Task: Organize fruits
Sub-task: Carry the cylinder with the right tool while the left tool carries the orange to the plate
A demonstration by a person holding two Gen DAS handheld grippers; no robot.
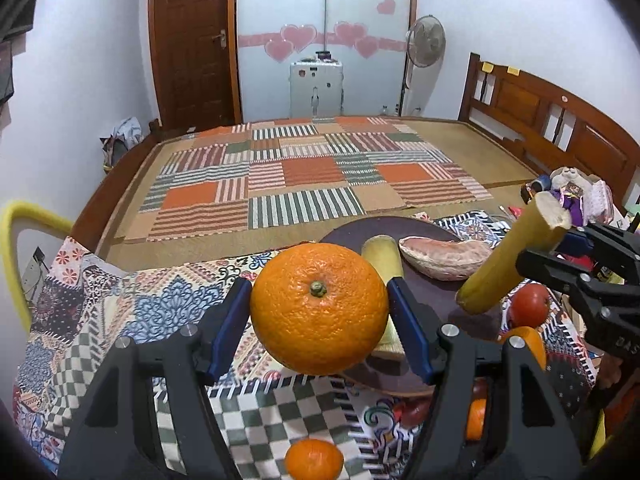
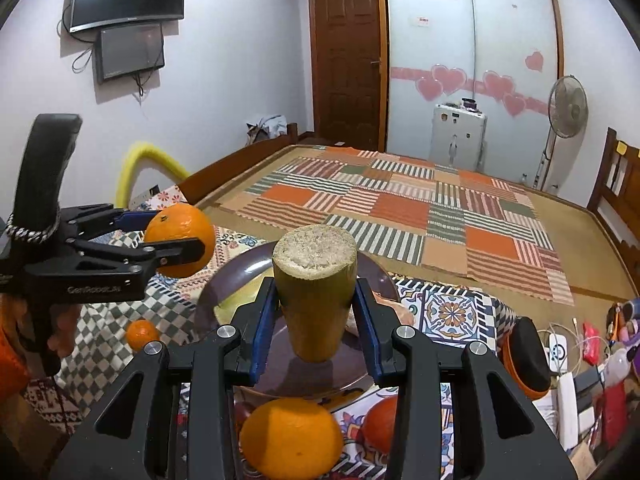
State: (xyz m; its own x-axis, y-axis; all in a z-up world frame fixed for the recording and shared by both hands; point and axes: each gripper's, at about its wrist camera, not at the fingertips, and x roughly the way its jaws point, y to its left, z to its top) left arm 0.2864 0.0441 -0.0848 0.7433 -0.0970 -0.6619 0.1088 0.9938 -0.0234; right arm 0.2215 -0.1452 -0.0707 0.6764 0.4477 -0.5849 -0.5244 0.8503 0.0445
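Observation:
My left gripper (image 1: pixel 320 312) is shut on a large orange (image 1: pixel 319 307) and holds it above the patterned cloth, left of the dark round plate (image 1: pixel 444 304). It also shows in the right wrist view (image 2: pixel 180 240). My right gripper (image 2: pixel 316 312) is shut on a yellow-green sugarcane piece (image 2: pixel 316 292), held tilted above the plate (image 2: pixel 248 268); it also shows in the left wrist view (image 1: pixel 508 256). On the plate lie another cane piece (image 1: pixel 383 258) and a pink sweet potato (image 1: pixel 444 258).
A small orange (image 1: pixel 314 462) lies on the checked cloth near me. Another orange (image 2: pixel 291 438) and a red tomato (image 2: pixel 380 424) lie by the plate's near edge. A cluttered side area (image 2: pixel 580 364) sits to the right. A bed with a striped mat (image 1: pixel 304 176) lies beyond.

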